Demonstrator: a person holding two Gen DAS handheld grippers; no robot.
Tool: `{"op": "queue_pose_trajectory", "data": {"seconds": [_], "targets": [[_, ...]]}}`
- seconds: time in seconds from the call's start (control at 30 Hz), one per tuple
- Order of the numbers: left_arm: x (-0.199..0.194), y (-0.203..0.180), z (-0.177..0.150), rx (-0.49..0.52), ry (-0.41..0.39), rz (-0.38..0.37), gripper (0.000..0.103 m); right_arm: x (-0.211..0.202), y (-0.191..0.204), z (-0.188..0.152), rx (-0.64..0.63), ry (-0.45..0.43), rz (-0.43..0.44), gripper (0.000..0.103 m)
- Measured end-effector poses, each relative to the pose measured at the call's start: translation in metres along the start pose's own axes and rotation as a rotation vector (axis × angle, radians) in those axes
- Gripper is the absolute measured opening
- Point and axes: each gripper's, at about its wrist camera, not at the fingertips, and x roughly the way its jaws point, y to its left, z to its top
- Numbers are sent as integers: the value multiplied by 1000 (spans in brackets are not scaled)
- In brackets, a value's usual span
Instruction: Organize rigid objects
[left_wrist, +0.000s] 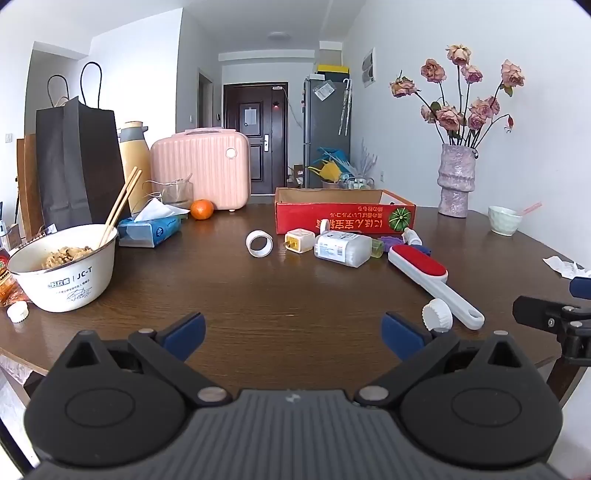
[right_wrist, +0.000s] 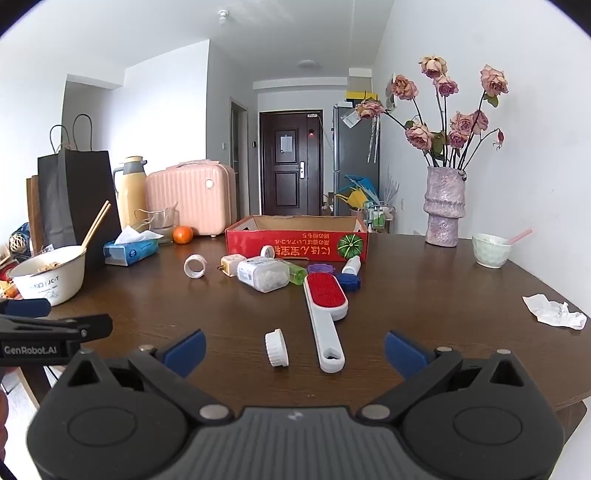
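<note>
Small items lie on the dark wooden table (left_wrist: 258, 302) before an open red cardboard box (left_wrist: 343, 218) (right_wrist: 295, 240): a white tape ring (left_wrist: 259, 243) (right_wrist: 194, 266), a white plug adapter (left_wrist: 299, 240) (right_wrist: 231, 264), a clear cotton-swab box (left_wrist: 343, 250) (right_wrist: 263, 274), a red-and-white lint brush (left_wrist: 432, 280) (right_wrist: 325, 314), a white ribbed cap (left_wrist: 437, 314) (right_wrist: 276, 348). My left gripper (left_wrist: 293, 332) is open, low over the near table edge. My right gripper (right_wrist: 295, 349) is open too, with the cap and the brush handle lying in front of its jaws.
At the left are a white bowl (left_wrist: 62, 273) with chopsticks, a tissue pack (left_wrist: 149, 230), an orange (left_wrist: 202, 209), a pink case (left_wrist: 201, 168) and a black paper bag (left_wrist: 75, 162). A vase of dried roses (left_wrist: 456, 177), a small bowl (left_wrist: 504, 219) and crumpled paper (right_wrist: 554, 312) are at the right.
</note>
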Motion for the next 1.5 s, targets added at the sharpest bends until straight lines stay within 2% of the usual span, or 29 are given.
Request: {"op": "queue_pose_trajectory", "data": {"seconds": [1.5], "targets": [[-6,-5,1,27,-7,-1,103,-2,3,1,5,-13,3,103]]}}
